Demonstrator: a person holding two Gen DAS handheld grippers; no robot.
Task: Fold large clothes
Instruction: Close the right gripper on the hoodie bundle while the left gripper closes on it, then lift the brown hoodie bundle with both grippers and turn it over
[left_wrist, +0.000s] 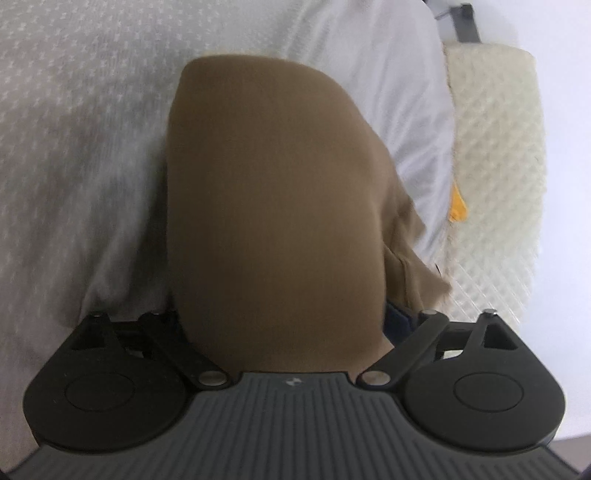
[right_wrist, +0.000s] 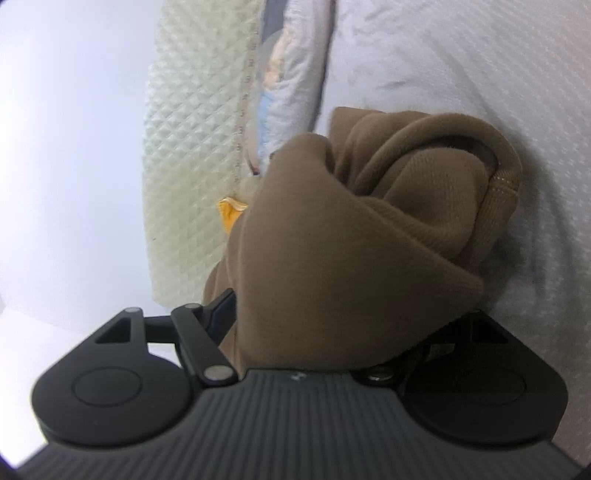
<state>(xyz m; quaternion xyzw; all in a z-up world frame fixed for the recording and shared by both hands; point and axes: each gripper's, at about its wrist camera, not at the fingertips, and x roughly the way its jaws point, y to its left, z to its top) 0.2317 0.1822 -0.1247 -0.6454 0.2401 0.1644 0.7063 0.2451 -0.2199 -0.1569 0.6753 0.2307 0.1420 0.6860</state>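
A brown knit garment (left_wrist: 273, 206) hangs over my left gripper (left_wrist: 288, 325) and covers its fingers. The cloth drapes smooth and long over the white bed cover (left_wrist: 74, 129). In the right wrist view the same brown garment (right_wrist: 332, 258) is bunched over my right gripper (right_wrist: 317, 325), with a ribbed hem (right_wrist: 502, 192) curling at the upper right. Both grippers look shut on the cloth, with the fingertips hidden under it.
A cream quilted mattress edge (left_wrist: 495, 166) runs down the right of the left view and shows in the right view (right_wrist: 192, 147). An orange tag (left_wrist: 457, 206) sits on its seam. A patterned pillow (right_wrist: 288, 85) lies by the mattress. A pale wall (right_wrist: 55, 147) is beyond.
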